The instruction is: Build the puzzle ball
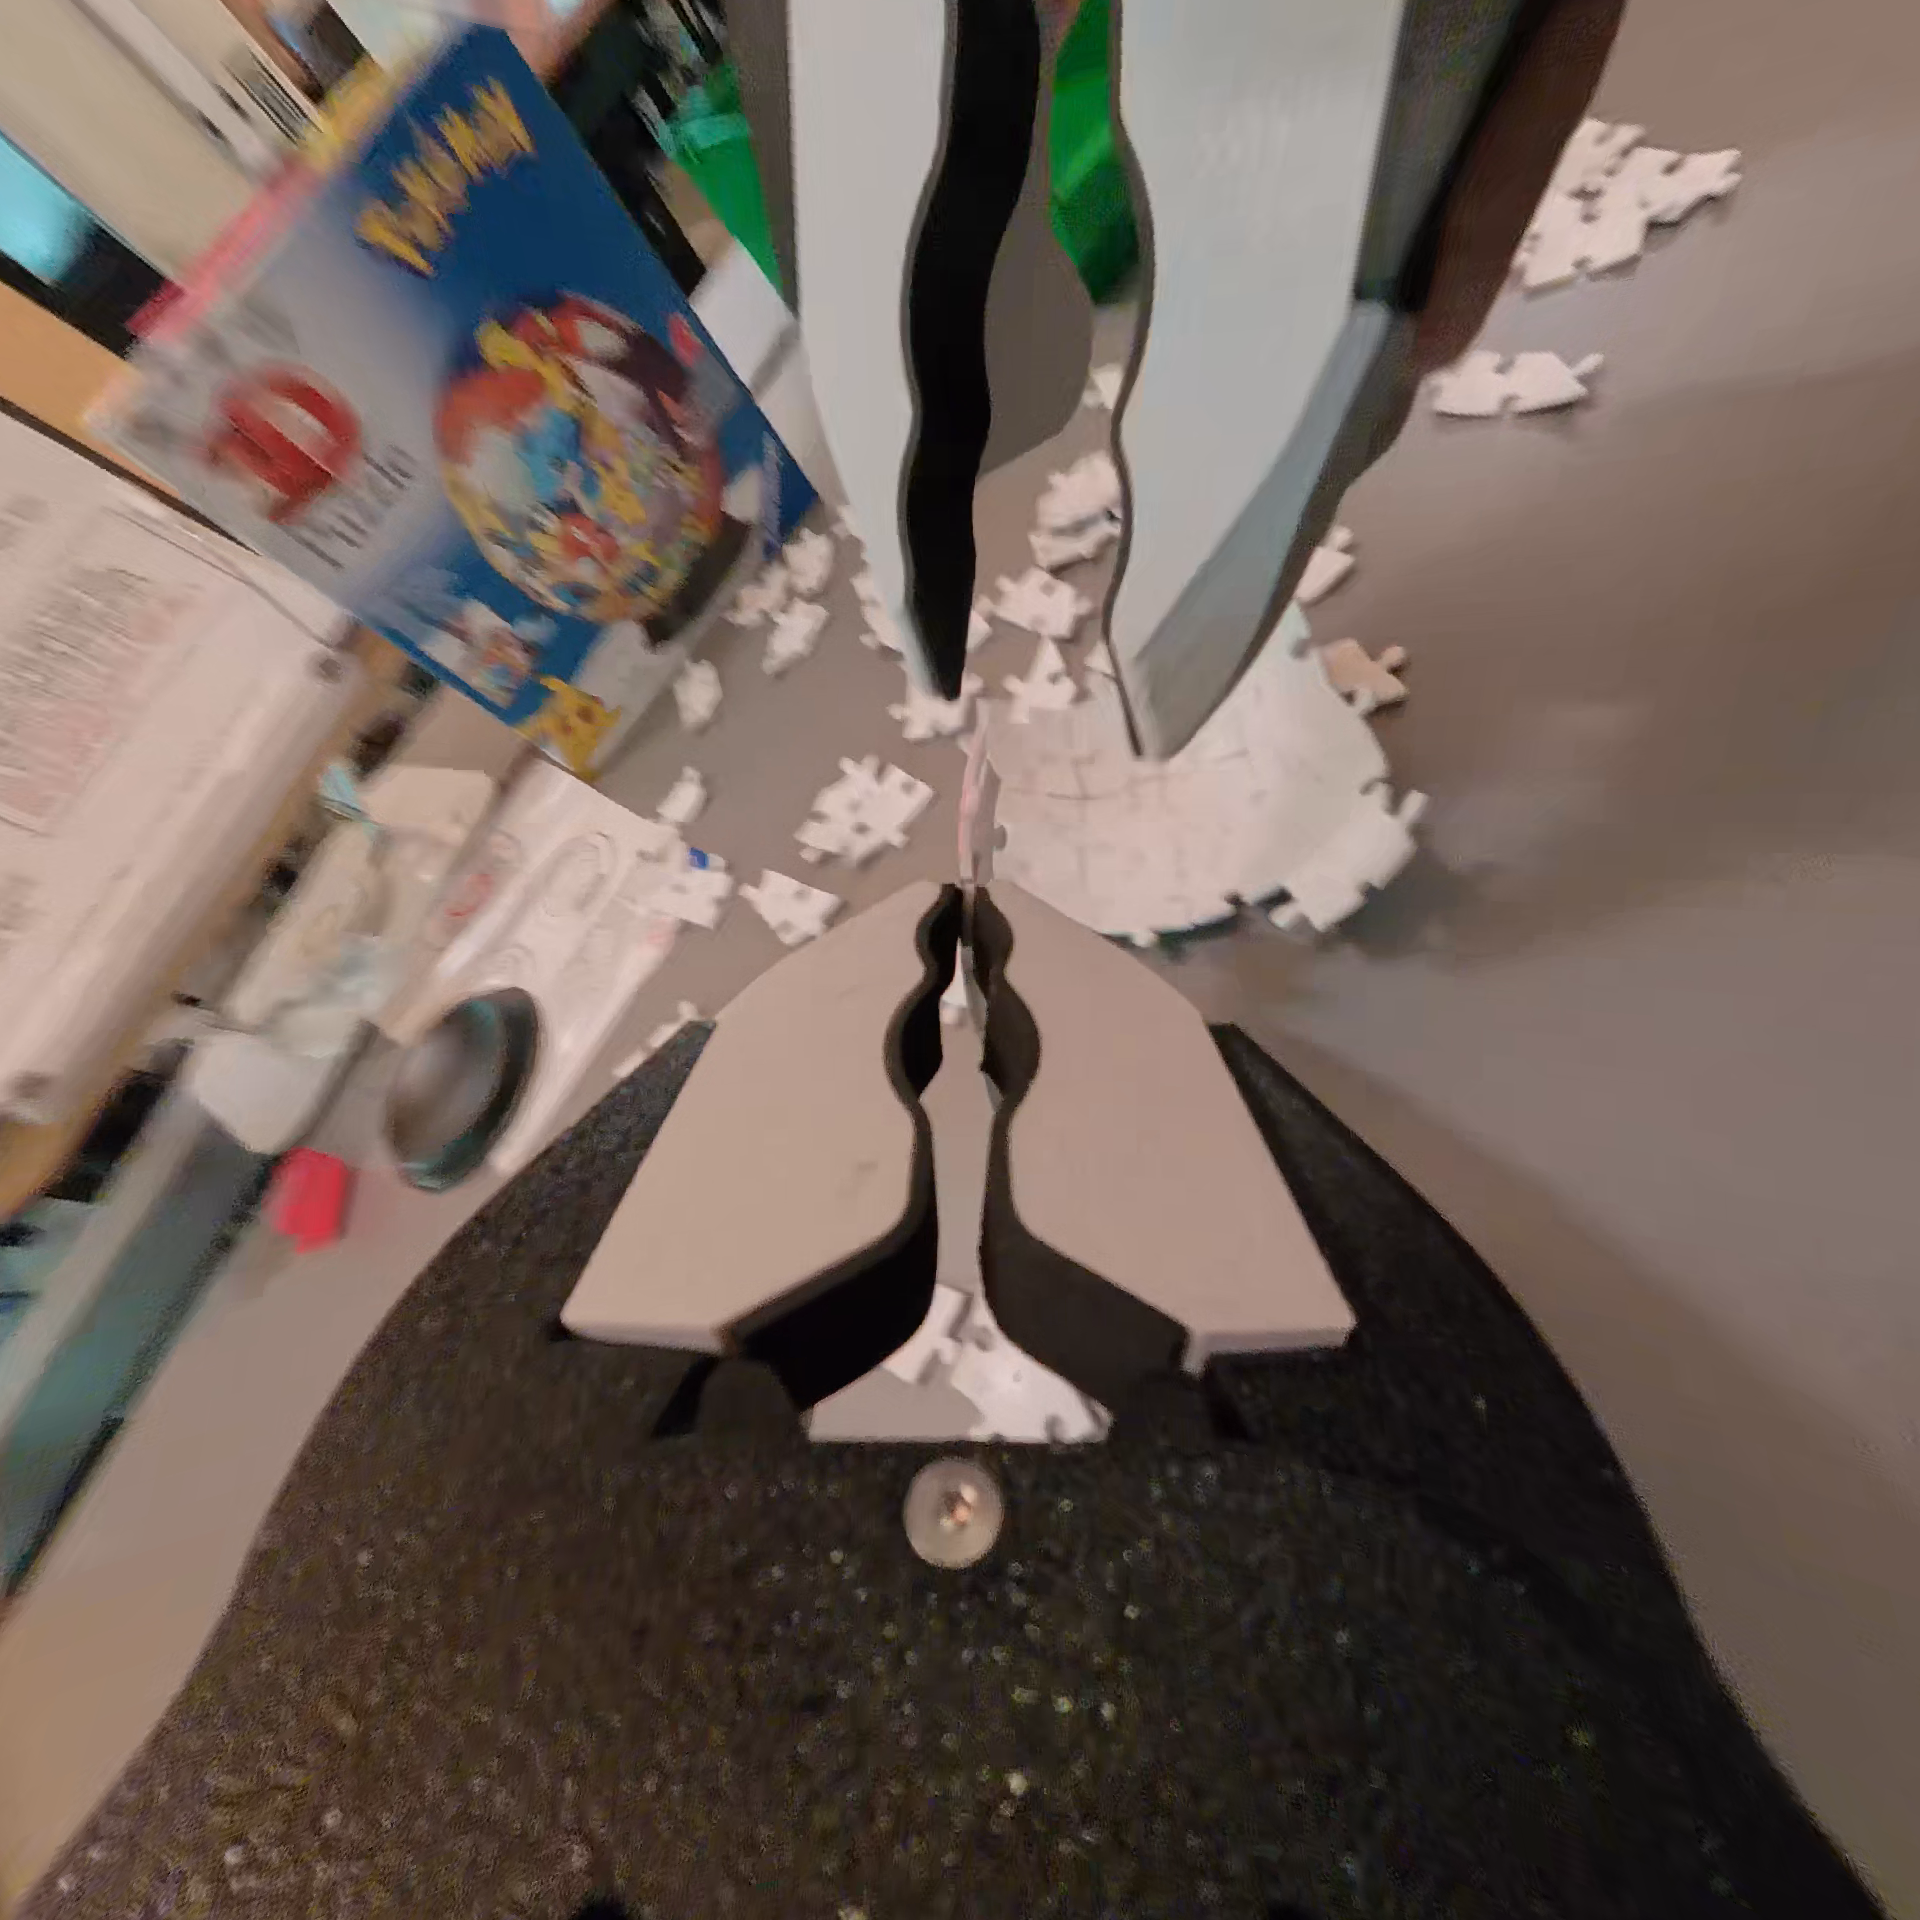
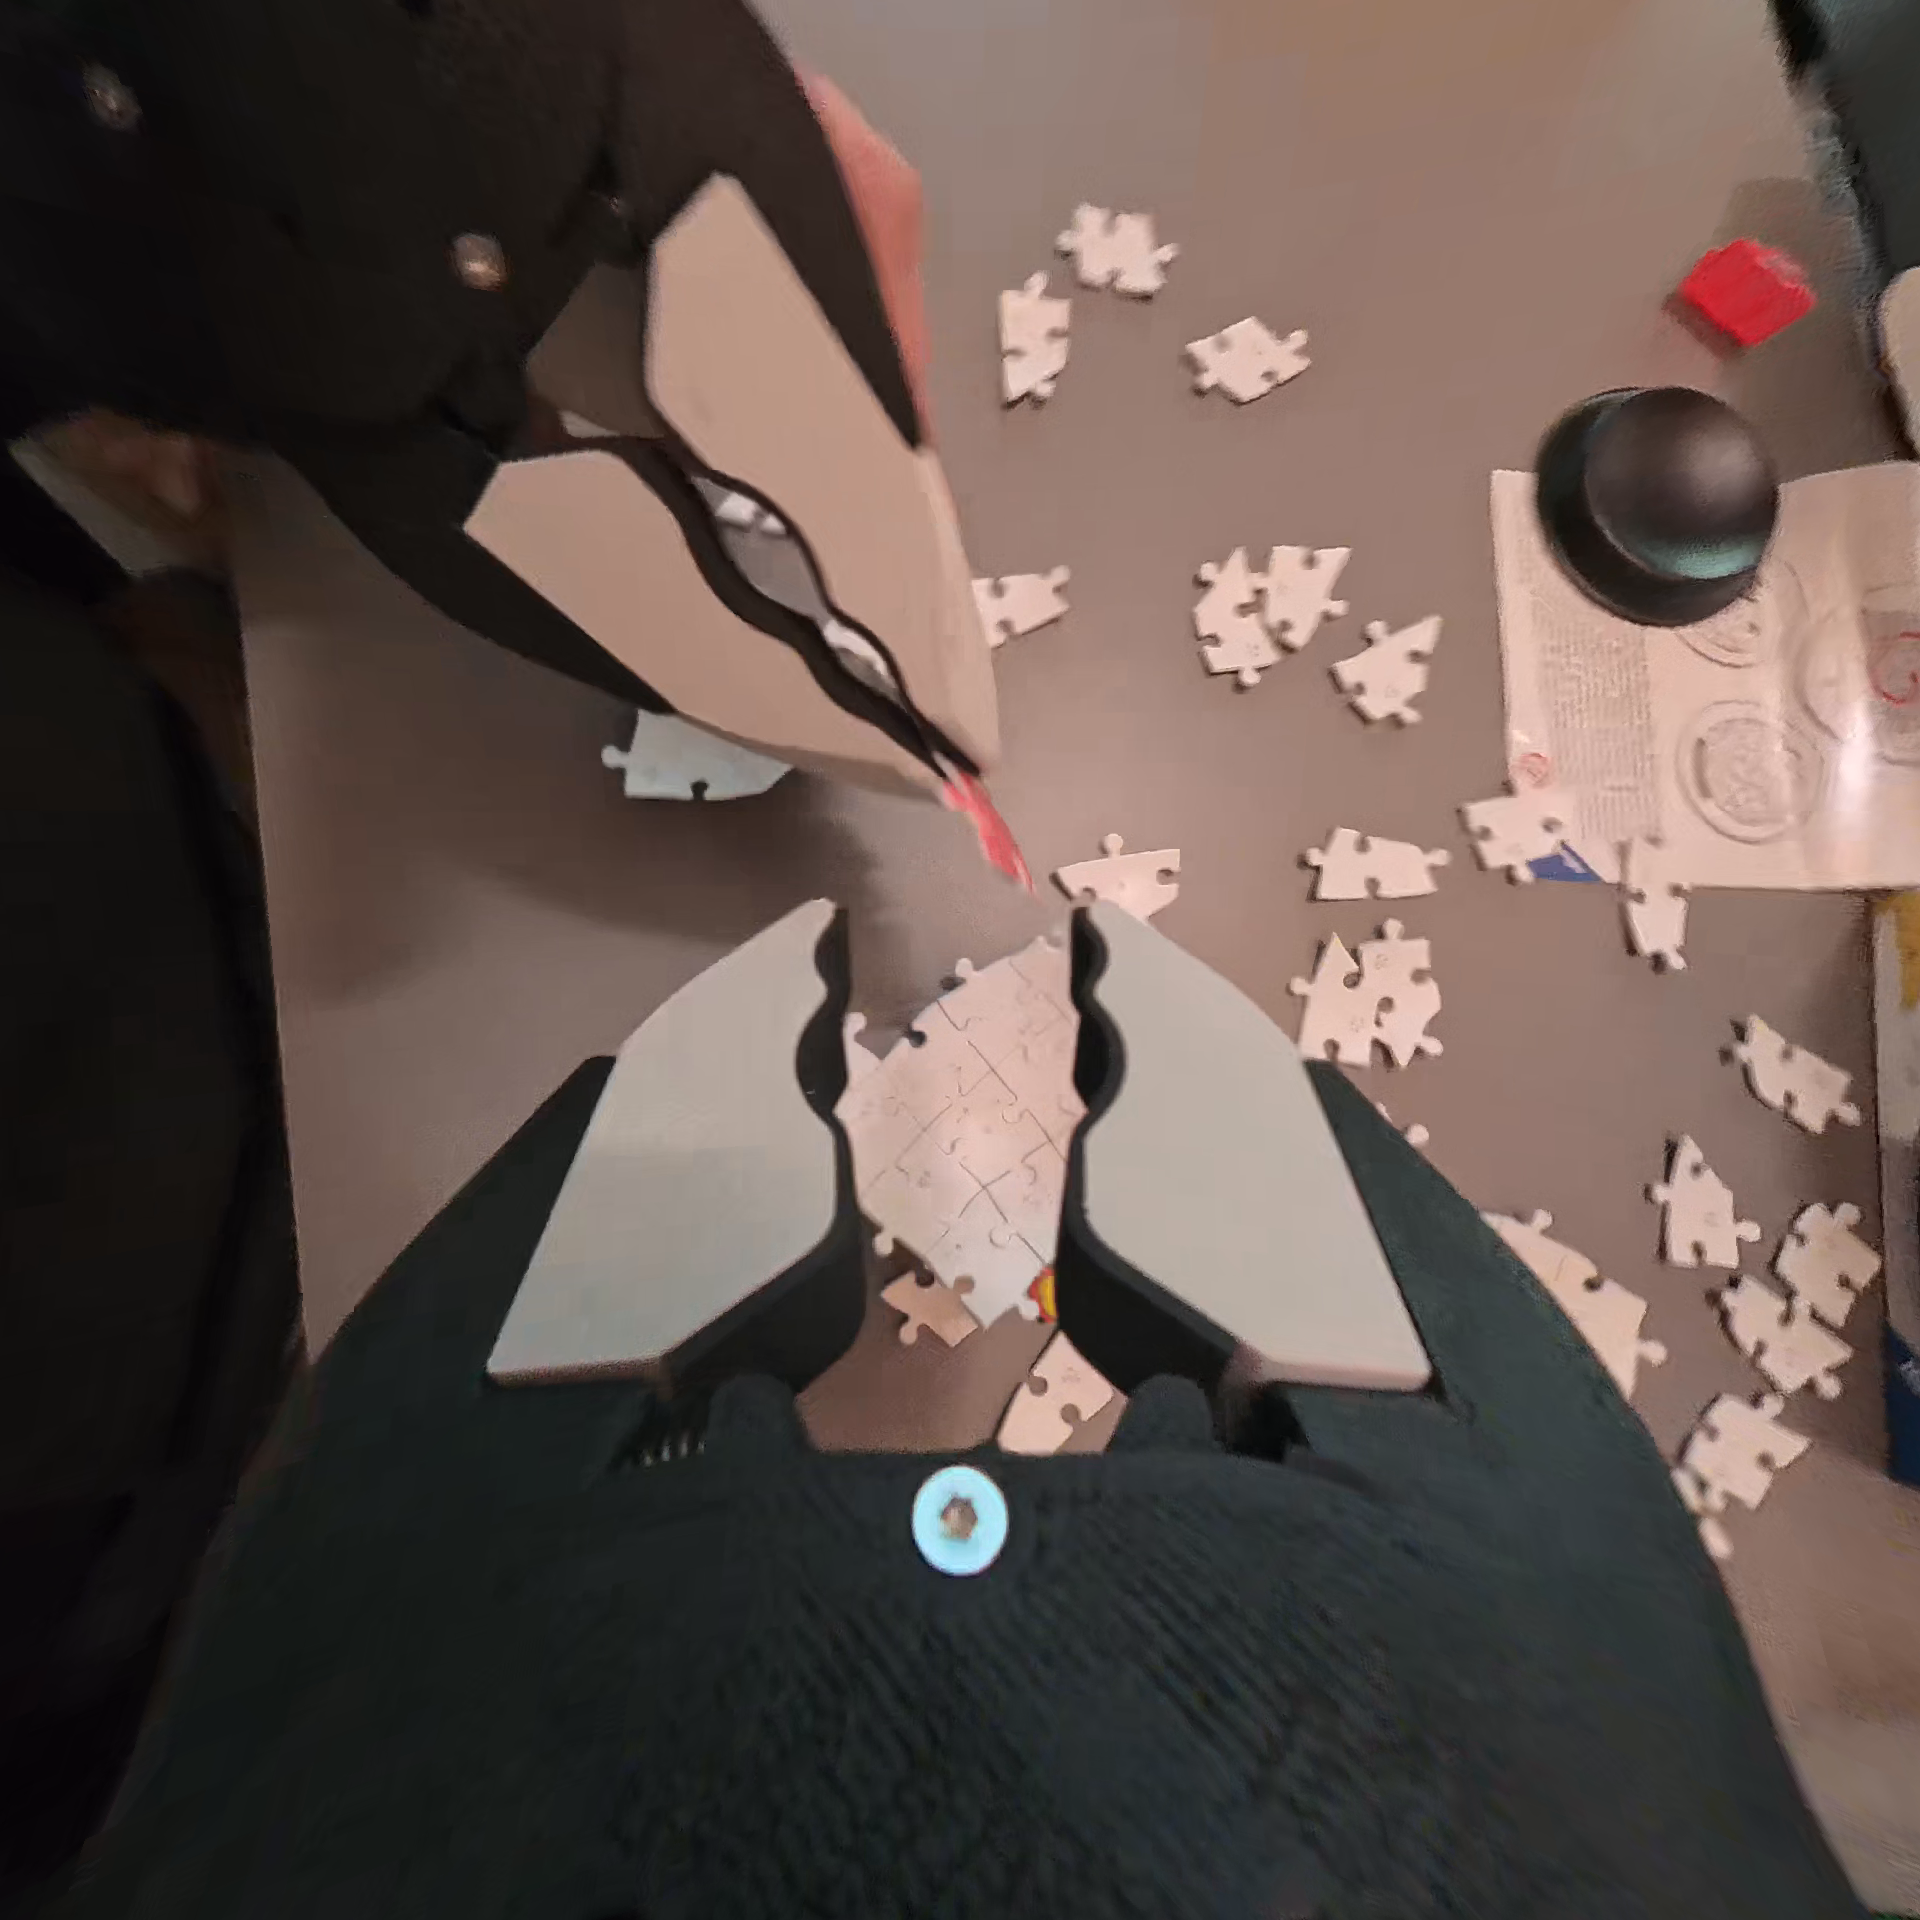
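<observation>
My left gripper [image 1: 961,896] is shut on a thin puzzle piece [image 1: 977,821], which I see edge-on, sticking forward from the fingertips. In the right wrist view the left gripper [image 2: 961,769] comes in from the upper left, and the piece [image 2: 992,831] shows a red face. The piece's free end is close to the edge of a white assembled curved puzzle section [image 1: 1195,831]. My right gripper [image 2: 956,920] is open over that section [image 2: 966,1132], with nothing pinched. In the left wrist view the right gripper [image 1: 1039,717] reaches down from the top, its fingers spread above the section.
Several loose white puzzle pieces [image 2: 1371,862] are scattered on the grey table [image 2: 1351,125]. A blue puzzle box [image 1: 468,395] stands at the left. An instruction sheet [image 2: 1714,727], a black round stand [image 2: 1652,509] and a red block [image 2: 1745,291] lie at the right. My left and right fingertips are right by each other.
</observation>
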Action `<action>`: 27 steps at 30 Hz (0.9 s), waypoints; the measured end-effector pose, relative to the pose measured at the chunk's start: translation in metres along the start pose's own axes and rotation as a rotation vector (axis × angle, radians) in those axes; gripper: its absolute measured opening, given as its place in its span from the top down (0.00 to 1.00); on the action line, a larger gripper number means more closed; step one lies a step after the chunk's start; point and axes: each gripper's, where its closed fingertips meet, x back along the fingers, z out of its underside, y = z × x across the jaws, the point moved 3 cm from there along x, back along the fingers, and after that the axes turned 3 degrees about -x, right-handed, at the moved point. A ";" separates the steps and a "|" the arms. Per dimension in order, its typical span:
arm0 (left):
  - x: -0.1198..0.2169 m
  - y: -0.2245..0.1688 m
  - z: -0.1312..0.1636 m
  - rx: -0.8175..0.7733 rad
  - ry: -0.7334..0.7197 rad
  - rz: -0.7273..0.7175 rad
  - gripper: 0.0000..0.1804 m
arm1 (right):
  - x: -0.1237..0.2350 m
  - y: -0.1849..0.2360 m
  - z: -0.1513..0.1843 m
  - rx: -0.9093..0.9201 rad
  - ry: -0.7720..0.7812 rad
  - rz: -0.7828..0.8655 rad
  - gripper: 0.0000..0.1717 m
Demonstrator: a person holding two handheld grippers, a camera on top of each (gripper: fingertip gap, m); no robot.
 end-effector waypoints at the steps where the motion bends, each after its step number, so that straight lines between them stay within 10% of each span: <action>1: 0.005 0.005 -0.005 -0.050 -0.043 -0.055 0.99 | 0.008 -0.006 0.000 -0.053 -0.053 0.015 0.75; 12: 0.039 -0.003 -0.075 -0.989 -0.361 -0.571 0.99 | 0.047 -0.011 -0.011 -0.665 -0.636 -0.557 0.77; 21: 0.022 0.003 -0.071 -1.015 -0.333 -0.532 0.94 | 0.047 -0.001 -0.017 -0.557 -0.649 -0.634 0.97; 27: 0.016 0.016 -0.051 -0.661 -0.278 -0.409 0.78 | 0.041 -0.018 -0.009 -0.458 -0.594 -0.333 0.99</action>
